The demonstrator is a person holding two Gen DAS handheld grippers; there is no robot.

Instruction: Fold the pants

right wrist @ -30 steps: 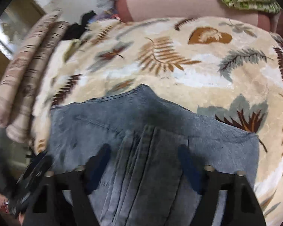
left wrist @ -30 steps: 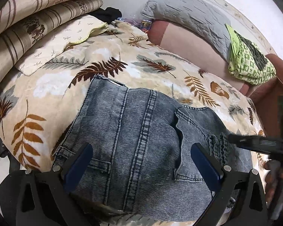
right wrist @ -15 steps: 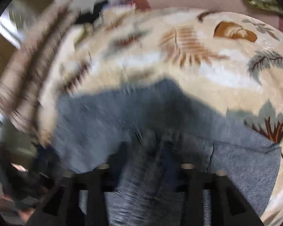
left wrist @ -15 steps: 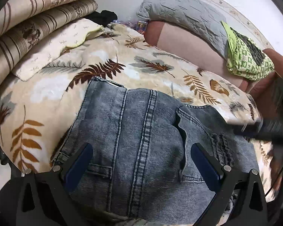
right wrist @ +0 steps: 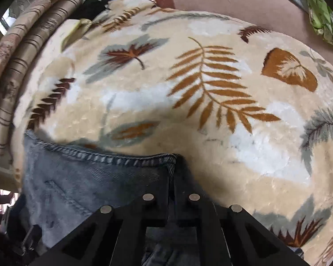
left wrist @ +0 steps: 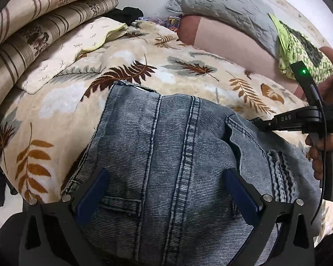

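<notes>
Grey-blue denim pants (left wrist: 171, 155) lie folded on a leaf-patterned blanket (left wrist: 55, 102). My left gripper (left wrist: 166, 197) is open, its blue pads wide apart just above the near part of the pants, holding nothing. My right gripper (right wrist: 172, 184) is shut on the stitched edge of the pants (right wrist: 88, 177) and holds that fold. In the left wrist view the right gripper (left wrist: 258, 123) comes in from the right, its tip at the far right edge of the denim, held by a hand (left wrist: 324, 155).
Striped rolled bedding (left wrist: 33, 22) and a cream pillow (left wrist: 66, 59) lie at the left. A pink bolster (left wrist: 228, 42), a grey quilted pillow (left wrist: 222, 6) and a green cloth (left wrist: 299, 51) line the back. The blanket (right wrist: 211, 88) stretches beyond the pants.
My right gripper has closed from open onto the pants edge and moved forward over the blanket. My left gripper has stayed open over the pants.
</notes>
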